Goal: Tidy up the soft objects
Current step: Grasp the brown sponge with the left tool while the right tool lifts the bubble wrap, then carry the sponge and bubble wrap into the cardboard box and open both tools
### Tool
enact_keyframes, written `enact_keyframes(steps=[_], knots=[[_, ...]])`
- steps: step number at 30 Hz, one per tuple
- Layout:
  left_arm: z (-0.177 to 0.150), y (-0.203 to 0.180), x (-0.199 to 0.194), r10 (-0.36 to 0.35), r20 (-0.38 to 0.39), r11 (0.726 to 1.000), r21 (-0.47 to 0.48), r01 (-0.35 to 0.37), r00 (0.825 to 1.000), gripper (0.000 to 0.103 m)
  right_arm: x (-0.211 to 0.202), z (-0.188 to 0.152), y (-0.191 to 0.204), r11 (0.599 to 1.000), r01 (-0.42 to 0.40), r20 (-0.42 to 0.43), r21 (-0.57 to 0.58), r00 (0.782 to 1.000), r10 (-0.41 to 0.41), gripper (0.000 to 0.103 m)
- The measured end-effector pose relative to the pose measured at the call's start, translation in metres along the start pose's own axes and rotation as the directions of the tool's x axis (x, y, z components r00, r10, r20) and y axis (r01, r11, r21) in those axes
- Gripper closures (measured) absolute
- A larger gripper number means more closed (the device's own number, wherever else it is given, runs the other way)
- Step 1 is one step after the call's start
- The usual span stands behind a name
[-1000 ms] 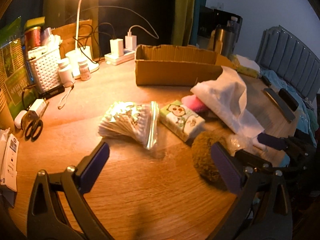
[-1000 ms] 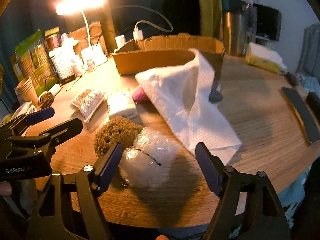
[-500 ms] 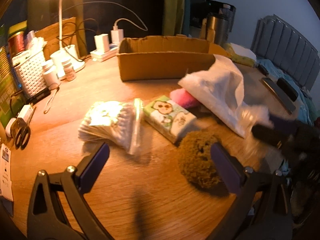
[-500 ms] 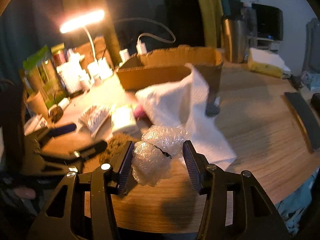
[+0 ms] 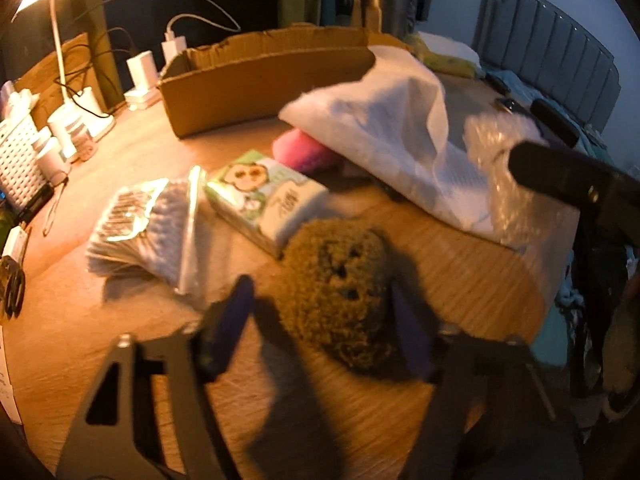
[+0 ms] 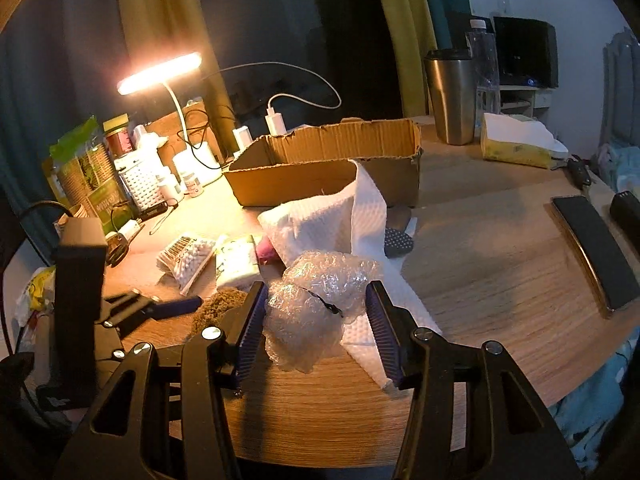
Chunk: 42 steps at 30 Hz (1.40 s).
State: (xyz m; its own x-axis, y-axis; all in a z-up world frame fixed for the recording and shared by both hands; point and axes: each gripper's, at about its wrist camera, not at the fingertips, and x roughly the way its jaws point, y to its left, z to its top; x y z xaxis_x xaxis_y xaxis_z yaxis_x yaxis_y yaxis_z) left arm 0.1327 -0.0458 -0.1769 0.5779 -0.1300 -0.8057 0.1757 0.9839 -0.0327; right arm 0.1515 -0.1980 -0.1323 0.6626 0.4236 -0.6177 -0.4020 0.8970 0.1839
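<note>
My right gripper (image 6: 316, 328) is shut on a wad of bubble wrap (image 6: 316, 300) and holds it above the table's near edge; the wad also shows in the left wrist view (image 5: 500, 160). My left gripper (image 5: 320, 316) stands around a brown sponge (image 5: 340, 284), its jaws close to the sponge's sides; contact is blurred. A tissue pack (image 5: 264, 196), a bag of cotton swabs (image 5: 148, 224), a pink sponge (image 5: 304, 152) and a white paper towel (image 5: 384, 136) lie on the table. An open cardboard box (image 6: 332, 164) stands behind them.
A desk lamp (image 6: 160, 68), a white basket (image 6: 140, 184), bottles and chargers crowd the back left. A steel tumbler (image 6: 452, 100), a yellow tissue pack (image 6: 516, 144) and two dark flat devices (image 6: 588, 256) lie on the right. The table edge (image 6: 400, 448) is near.
My right gripper has closed on the bubble wrap and lifted it. My left gripper has moved right and forward around the brown sponge, and its jaws have narrowed.
</note>
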Motion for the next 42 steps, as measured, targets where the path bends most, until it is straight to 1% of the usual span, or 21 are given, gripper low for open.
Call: enact_keyframes(steps=[1, 2, 5, 7, 18, 24, 31, 42], knots=[[0.0, -0.001, 0.001, -0.003, -0.003, 1.0, 0.005, 0.003, 1.0, 0.052, 0.0, 0.0, 0.0, 1.0, 0.001, 0.001, -0.001, 1.0, -0.001, 0.05], [0.0, -0.001, 0.0, -0.003, -0.001, 1.0, 0.009, 0.003, 1.0, 0.054, -0.001, 0.0, -0.001, 1.0, 0.002, 0.003, -0.001, 1.0, -0.002, 0.05], [0.001, -0.002, -0.002, -0.025, 0.005, 1.0, 0.009, 0.025, 1.0, 0.055, -0.003, 0.002, 0.0, 1.0, 0.003, 0.011, -0.005, 1.0, -0.003, 0.05], [0.002, -0.002, -0.008, -0.032, 0.026, 0.999, 0.012, 0.031, 0.999, 0.055, -0.005, 0.004, 0.001, 1.0, 0.003, 0.019, -0.011, 1.0, -0.003, 0.05], [0.023, 0.004, -0.039, -0.044, 0.12, 0.999, 0.023, 0.042, 0.992, 0.056, -0.011, 0.025, 0.009, 0.999, 0.007, 0.06, -0.05, 0.998, -0.004, 0.05], [0.041, 0.013, -0.055, -0.048, 0.171, 0.999, 0.008, 0.047, 0.984, 0.056, -0.013, 0.042, 0.011, 0.998, 0.013, 0.086, -0.067, 0.996, -0.008, 0.05], [0.065, 0.021, -0.066, -0.057, 0.22, 0.998, -0.007, 0.06, 0.974, 0.056, -0.01, 0.06, 0.004, 0.997, 0.029, 0.108, -0.071, 0.994, -0.021, 0.05], [0.112, 0.022, -0.067, -0.078, 0.278, 0.996, -0.015, 0.085, 0.957, 0.056, 0.0, 0.091, -0.017, 0.996, 0.039, 0.143, -0.08, 0.989, -0.027, 0.05]])
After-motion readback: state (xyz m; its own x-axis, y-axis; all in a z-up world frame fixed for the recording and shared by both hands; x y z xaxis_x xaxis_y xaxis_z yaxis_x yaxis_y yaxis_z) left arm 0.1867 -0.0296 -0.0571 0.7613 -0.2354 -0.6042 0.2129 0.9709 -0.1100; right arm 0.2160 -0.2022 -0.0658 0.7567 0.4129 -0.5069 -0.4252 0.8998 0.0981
